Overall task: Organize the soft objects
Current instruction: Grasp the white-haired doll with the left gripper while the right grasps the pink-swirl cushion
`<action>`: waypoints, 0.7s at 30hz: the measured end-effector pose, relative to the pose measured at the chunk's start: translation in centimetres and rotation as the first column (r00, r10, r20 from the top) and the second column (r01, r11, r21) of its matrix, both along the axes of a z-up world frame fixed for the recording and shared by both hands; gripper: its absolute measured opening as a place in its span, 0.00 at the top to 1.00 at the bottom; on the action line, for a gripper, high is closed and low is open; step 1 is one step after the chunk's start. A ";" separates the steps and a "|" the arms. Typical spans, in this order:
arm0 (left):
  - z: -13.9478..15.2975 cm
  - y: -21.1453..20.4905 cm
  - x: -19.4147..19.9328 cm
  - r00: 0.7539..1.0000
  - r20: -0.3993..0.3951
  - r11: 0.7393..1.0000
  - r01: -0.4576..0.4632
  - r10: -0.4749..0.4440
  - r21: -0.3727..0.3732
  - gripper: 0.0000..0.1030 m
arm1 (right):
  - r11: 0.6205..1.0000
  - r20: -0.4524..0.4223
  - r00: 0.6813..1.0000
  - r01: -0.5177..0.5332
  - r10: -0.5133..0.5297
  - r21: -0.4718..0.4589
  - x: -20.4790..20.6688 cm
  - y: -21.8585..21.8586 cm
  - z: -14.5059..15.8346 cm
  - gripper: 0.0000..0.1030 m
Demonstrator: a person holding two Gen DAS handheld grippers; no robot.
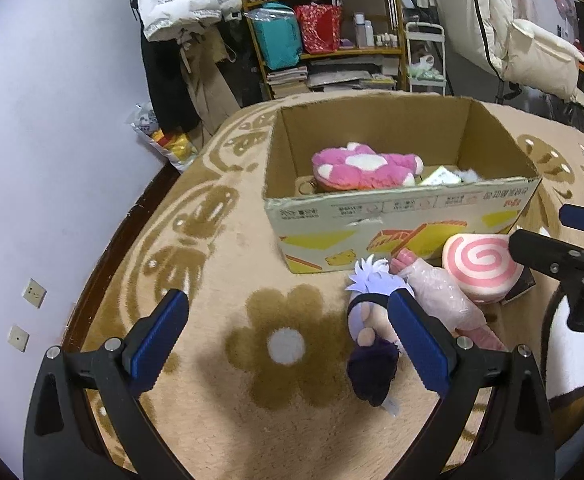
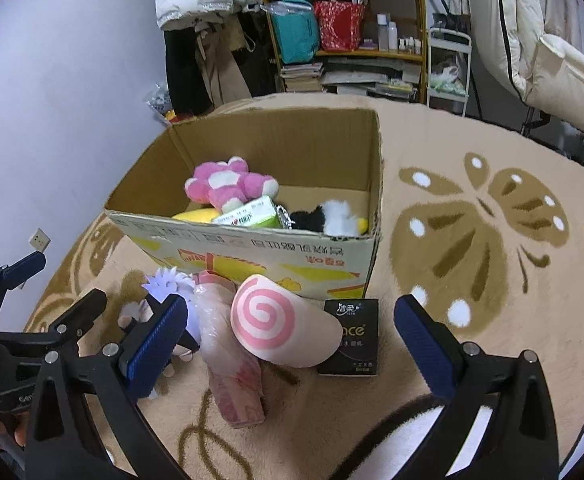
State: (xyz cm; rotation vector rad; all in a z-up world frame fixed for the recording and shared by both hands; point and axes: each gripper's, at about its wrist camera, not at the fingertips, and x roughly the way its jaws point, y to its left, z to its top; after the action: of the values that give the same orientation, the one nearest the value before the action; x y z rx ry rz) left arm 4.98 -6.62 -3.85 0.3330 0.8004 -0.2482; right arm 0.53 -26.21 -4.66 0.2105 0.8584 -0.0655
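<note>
Fingers of the right gripper are spread wide and empty, and the pink swirl cushion lies on the carpet right between them, before the cardboard box, nearer than the left gripper, also spread, beside the small doll.

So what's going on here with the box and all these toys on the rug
A person holds a claw in each hand, tidying soft toys into a cardboard box on a rug. The box already holds a pink plush and a black-and-white one. The left claw and right claw are both open and empty. Still on the rug in front of the box lie a small doll, a wrapped pink toy, a pink swirl cushion and a tissue pack.
</note>
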 end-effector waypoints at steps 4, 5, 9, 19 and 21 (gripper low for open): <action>-0.7 -0.8 0.5 1.000 -0.022 1.000 0.010 -0.010 0.001 0.04 | 1.000 -0.022 1.000 -0.001 0.001 0.005 0.7 0.1 -0.9 0.00; -0.8 -1.0 0.6 1.000 -0.024 1.000 0.012 -0.012 0.003 0.04 | 1.000 -0.028 1.000 0.001 -0.001 0.006 0.9 0.2 -1.2 0.00; -1.5 -1.5 1.2 0.999 -0.035 1.000 0.018 -0.017 0.012 0.04 | 1.000 -0.053 0.999 0.006 -0.005 0.021 1.8 0.2 -2.2 0.00; -3.1 -2.7 2.3 0.995 -0.090 0.998 0.054 -0.051 0.027 0.04 | 0.999 -0.096 0.995 0.023 -0.020 0.024 2.9 -0.2 -3.9 0.00; -3.5 -2.9 2.4 0.993 -0.103 0.998 0.063 -0.060 0.032 0.04 | 0.999 -0.106 0.994 0.026 -0.022 0.036 3.1 -0.5 -4.2 0.00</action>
State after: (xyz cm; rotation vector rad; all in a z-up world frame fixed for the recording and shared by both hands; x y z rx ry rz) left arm 7.33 -9.55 -7.35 0.3805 0.8965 -0.3111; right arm 3.61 -26.71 -8.84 0.2538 0.9634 -0.0842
